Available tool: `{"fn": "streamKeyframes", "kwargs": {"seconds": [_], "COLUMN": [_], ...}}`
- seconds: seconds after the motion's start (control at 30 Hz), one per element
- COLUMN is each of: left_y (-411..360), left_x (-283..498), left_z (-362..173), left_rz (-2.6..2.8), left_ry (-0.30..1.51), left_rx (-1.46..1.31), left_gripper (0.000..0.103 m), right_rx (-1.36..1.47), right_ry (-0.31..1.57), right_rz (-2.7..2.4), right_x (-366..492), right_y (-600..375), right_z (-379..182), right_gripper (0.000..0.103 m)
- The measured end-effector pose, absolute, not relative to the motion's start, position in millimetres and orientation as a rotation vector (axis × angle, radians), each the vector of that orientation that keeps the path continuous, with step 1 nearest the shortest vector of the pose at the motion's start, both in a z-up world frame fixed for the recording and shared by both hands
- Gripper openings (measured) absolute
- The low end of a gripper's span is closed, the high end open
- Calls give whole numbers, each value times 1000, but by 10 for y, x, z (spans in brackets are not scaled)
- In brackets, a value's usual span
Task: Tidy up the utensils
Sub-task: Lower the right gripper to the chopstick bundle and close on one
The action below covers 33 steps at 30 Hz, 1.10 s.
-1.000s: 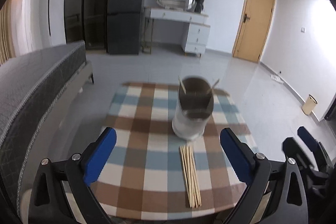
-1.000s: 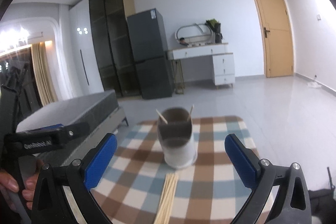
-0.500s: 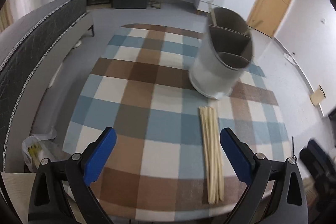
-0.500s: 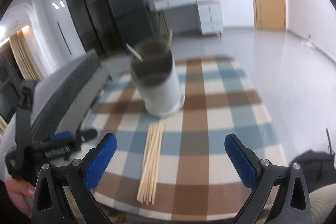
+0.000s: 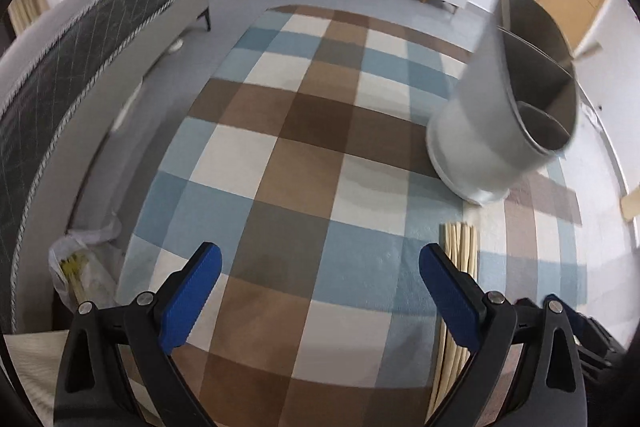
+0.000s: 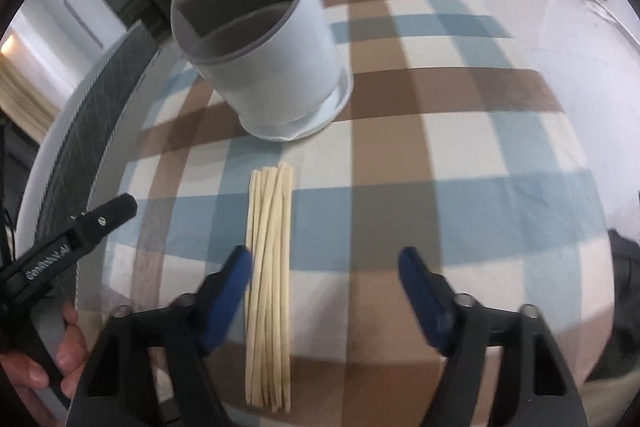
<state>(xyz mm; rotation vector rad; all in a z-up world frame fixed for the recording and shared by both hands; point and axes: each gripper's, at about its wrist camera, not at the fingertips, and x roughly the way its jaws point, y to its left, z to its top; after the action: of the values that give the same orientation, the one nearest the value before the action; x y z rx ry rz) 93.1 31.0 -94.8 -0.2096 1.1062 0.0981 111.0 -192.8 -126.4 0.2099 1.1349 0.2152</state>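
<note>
On the checked tablecloth (image 6: 460, 147) your bundle of chopsticks (image 6: 270, 279) lay flat, its far tips just short of the base of the white utensil holder (image 6: 280, 67), not touching it. Your right gripper (image 6: 324, 287) hung low over the near part of the cloth with its jaws wide and nothing between them; the bundle sat just inside its left fingertip (image 6: 236, 271). Your left gripper (image 5: 316, 291) was likewise spread wide and empty, the chopsticks (image 5: 460, 255) passing behind its right finger (image 5: 444, 287). Two sticks already stood in the holder's (image 5: 488, 131) back compartment. You had bare cloth to the right of the bundle out to the table's edge, and more (image 5: 280, 147) to the left of the holder, towards the bed (image 5: 60, 67).
</note>
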Motion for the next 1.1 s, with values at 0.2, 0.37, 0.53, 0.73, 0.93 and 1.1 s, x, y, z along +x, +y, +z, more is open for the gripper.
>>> {"fn": "streamKeyframes", "kwargs": {"seconds": [0.2, 0.37, 0.53, 0.73, 0.93, 1.1], "left_y": [385, 451, 442, 462, 462, 468], "left_x": [1003, 1018, 1033, 1049, 1056, 1050], "left_z": [-1029, -1079, -1100, -1125, -1131, -1127], "left_rz": [133, 146, 156, 159, 161, 159], "left_ry": [1162, 1199, 1214, 1226, 1226, 1225], "left_rx": [-248, -295, -296, -309, -301, -306], "left_gripper": [97, 97, 97, 97, 97, 97], "right_rx": [133, 30, 13, 51, 115, 68], "right_ry": [1165, 1223, 1207, 1204, 1208, 1219], "right_rz": [243, 248, 256, 266, 254, 251], "right_x": [1457, 1598, 1595, 1549, 1497, 1502], "right_y": [-1678, -1506, -1462, -1525, -1700, -1820], "right_z": [-1370, -1530, -1492, -1457, -1430, -1422], "right_gripper": [58, 38, 30, 6, 0, 0]}}
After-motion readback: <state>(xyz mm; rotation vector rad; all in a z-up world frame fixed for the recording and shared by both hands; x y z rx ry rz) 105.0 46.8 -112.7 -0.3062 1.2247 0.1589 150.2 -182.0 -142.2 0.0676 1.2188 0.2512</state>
